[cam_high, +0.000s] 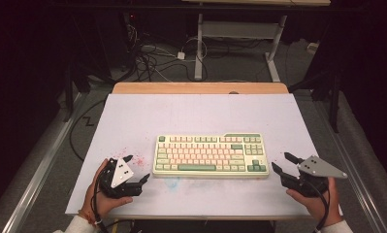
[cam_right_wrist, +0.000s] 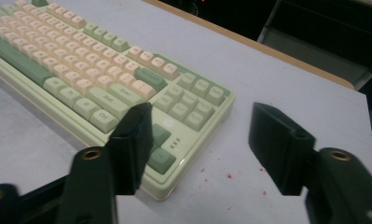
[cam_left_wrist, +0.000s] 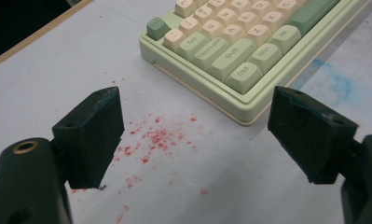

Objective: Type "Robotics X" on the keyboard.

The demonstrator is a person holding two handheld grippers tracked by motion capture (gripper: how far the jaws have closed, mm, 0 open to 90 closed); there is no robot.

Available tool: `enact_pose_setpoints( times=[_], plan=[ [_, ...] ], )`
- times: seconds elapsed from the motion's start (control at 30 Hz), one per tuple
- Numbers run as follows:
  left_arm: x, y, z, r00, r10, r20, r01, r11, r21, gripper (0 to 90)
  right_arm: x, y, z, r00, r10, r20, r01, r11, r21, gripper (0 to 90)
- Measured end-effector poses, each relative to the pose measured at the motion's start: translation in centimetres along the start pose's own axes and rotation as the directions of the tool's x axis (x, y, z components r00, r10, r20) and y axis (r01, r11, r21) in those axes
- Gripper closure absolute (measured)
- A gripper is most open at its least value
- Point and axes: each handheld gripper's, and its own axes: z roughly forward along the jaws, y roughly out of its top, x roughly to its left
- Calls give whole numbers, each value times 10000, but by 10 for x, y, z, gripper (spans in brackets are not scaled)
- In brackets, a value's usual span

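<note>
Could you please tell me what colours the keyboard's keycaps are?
The keyboard has cream-pink letter keys and pale green modifier keys, with a darker green spacebar; the left gripper view shows them best.

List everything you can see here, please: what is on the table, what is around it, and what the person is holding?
keyboard: one, pale green case with cream and green keys, middle of the table, nearer the person.
red specks: a scatter, on the sheet by the keyboard's left end.
blue smudge: one, faint, on the sheet in front of the keyboard.
table: one, white sheet on top, wooden edge at the far side.
cables: a tangle, dark and white, on the floor beyond the table.
left gripper: one, black, jaws open, left of the keyboard, holding nothing.
right gripper: one, black, jaws open, right of the keyboard, holding nothing.
</note>
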Motion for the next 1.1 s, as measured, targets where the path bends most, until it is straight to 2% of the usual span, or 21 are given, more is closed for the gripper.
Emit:
enact_pose_setpoints(
  times=[0.07, 0.23, 0.27, 0.33, 0.37, 0.43, 0.63, 0.67, 0.73, 0.77, 0.87, 1.1],
  plan=[
    [-1, 0, 1, 10000, 59, -11, -59, 10000, 38, 172, 2, 6, 4, 9998, -160, -91, 161, 9997, 179, 597],
    [-1, 0, 1, 9999, 120, -25, -120, 9999, 99, 173, 11, 20, 13, 9961, -493, -739, 512, 9984, 242, 822],
    [-1, 0, 1, 9999, 116, -32, -116, 9999, 99, 173, 11, 20, 13, 9961, -493, -739, 512, 9984, 242, 822],
    [-1, 0, 1, 10000, 88, 0, -88, 9999, 53, 173, 15, 27, 22, 9934, -575, -995, 604, 9978, 263, 887],
    [-1, 0, 1, 10000, 89, 3, -89, 9999, 64, 173, 15, 27, 22, 9934, -575, -995, 604, 9978, 263, 887],
    [-1, 0, 0, 10000, 91, 37, -91, 9999, 67, 173, 20, 33, 32, 9895, -580, -1327, 633, 9974, 356, 900],
    [-1, -1, 0, 10000, 66, 17, -66, 9999, 79, 173, 33, 39, 51, 9816, -953, -1655, 1066, 9924, 609, 900],
    [-1, -1, 0, 10000, 58, 25, -58, 10000, 81, 173, 36, 39, 59, 9779, -1071, -1795, 1226, 9894, 774, 900],
    [-1, -1, 0, 10000, 67, 34, -67, 9999, 81, 173, 38, 38, 63, 9770, -1073, -1845, 1247, 9885, 853, 900],
    [-2, -1, 0, 10000, 73, 34, -73, 9999, 95, 173, 40, 36, 72, 9747, -1125, -1930, 1342, 9856, 1030, 900],
    [-1, -1, 0, 10000, 76, 37, -77, 9999, 98, 173, 42, 32, 83, 9724, -1144, -2035, 1424, 9814, 1288, 900],
    [-1, -2, 0, 9999, 104, 48, -105, 9999, 118, 174, 46, 26, 94, 9697, -1157, -2150, 1518, 9755, 1594, 900]
  ],
)
